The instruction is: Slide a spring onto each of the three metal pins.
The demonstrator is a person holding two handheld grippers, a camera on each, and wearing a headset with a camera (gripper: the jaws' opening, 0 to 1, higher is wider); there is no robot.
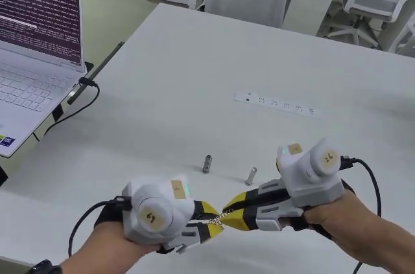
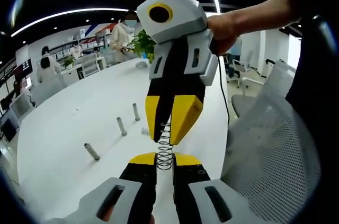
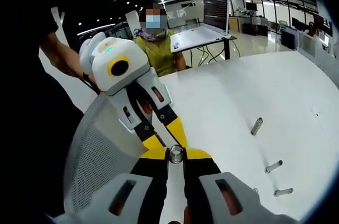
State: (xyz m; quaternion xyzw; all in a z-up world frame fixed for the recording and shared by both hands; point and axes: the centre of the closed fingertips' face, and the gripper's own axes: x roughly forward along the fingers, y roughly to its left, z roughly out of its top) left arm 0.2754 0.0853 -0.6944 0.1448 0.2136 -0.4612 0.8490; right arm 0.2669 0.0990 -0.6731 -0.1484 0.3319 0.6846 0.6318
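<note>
- The left gripper (image 2: 164, 161) and right gripper (image 2: 168, 127) meet tip to tip just above the bench (image 1: 194, 92).
- Both sets of fingers are closed on one spring (image 2: 164, 149), each pinching an end.
- A near pin (image 2: 122, 126) and a far pin (image 2: 136, 112) rest bare on the bench, apart from the grippers; a third pin (image 2: 91, 151) already wears a spring.
- Risk: pulling the grippers apart could stretch the spring, and a slipping pinch could flick it away.

White table (image 1: 194, 60), power strip (image 1: 275, 103), two metal pins (image 1: 251, 175)
</note>
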